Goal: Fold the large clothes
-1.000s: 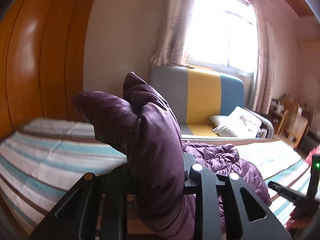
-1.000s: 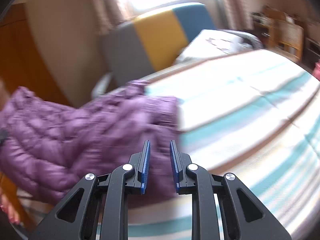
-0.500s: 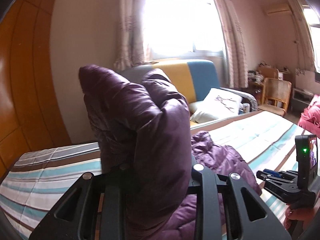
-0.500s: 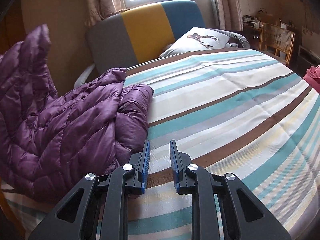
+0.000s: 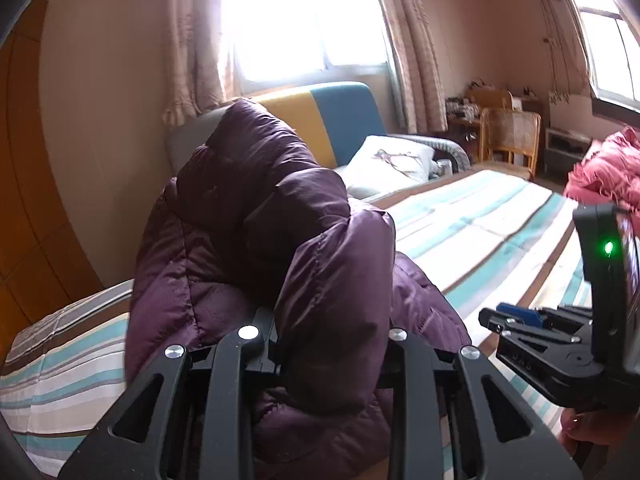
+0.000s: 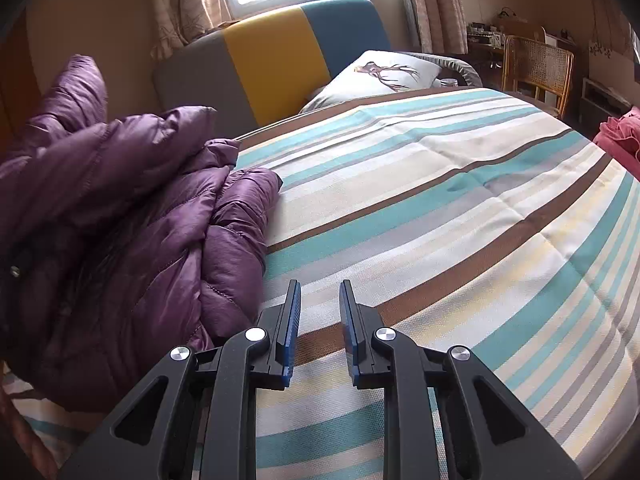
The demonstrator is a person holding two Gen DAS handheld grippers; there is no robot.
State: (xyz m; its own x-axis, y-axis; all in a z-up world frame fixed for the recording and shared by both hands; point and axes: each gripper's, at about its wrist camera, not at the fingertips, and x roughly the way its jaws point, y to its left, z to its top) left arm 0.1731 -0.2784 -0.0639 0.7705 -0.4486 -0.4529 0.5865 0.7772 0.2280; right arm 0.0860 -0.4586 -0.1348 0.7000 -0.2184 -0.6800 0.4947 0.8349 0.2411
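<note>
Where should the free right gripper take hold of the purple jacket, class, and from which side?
Grip the puffy folded edge of the jacket lying nearest the right gripper. Come in from the bare bedspread side, low: that rounded edge faces the open fingers and lies flat on the bed.

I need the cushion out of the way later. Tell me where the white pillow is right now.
The white pillow lies on the striped sofa beyond the far edge of the striped bed, below the window, right of the purple jacket.
</note>
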